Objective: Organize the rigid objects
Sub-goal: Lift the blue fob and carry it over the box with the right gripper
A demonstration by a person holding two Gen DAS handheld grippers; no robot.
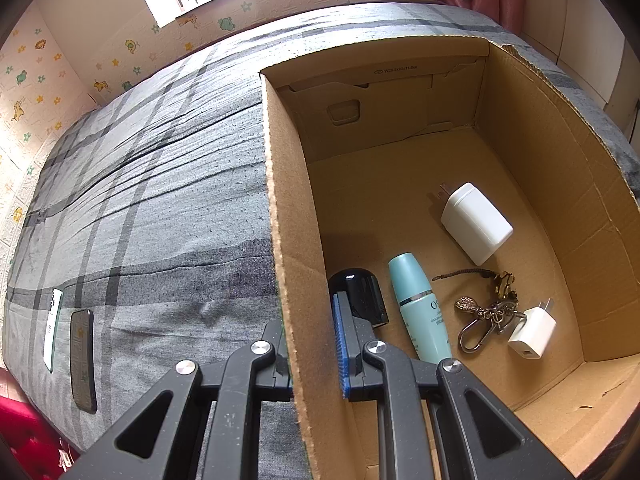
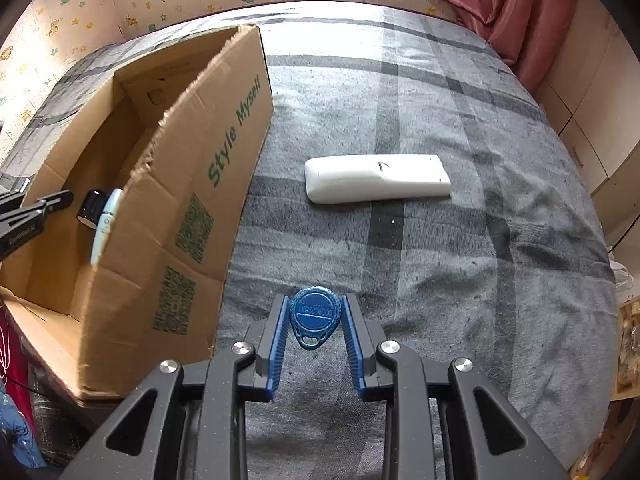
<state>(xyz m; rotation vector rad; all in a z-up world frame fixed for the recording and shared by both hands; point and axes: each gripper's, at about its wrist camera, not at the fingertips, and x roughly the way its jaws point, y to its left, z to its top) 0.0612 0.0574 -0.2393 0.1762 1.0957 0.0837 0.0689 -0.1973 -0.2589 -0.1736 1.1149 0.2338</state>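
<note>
My right gripper [image 2: 316,300] is shut on a blue teardrop key fob [image 2: 316,316], held just above the grey plaid bedspread [image 2: 460,260]. A white remote [image 2: 376,178] lies further out on the bed. My left gripper [image 1: 310,312] is shut on the near left wall of the open cardboard box [image 1: 288,240], one finger outside and one inside. In the box lie a black cap [image 1: 362,296], a teal bottle [image 1: 420,304], a large white charger [image 1: 476,222], a key ring with charms [image 1: 486,312] and a small white charger [image 1: 532,332].
A dark phone [image 1: 83,364] and a white phone [image 1: 52,328] lie on the bed left of the box. The box [image 2: 192,152] stands left of my right gripper. A pink curtain [image 2: 500,8] hangs at the far right corner, and the bed drops off at the right.
</note>
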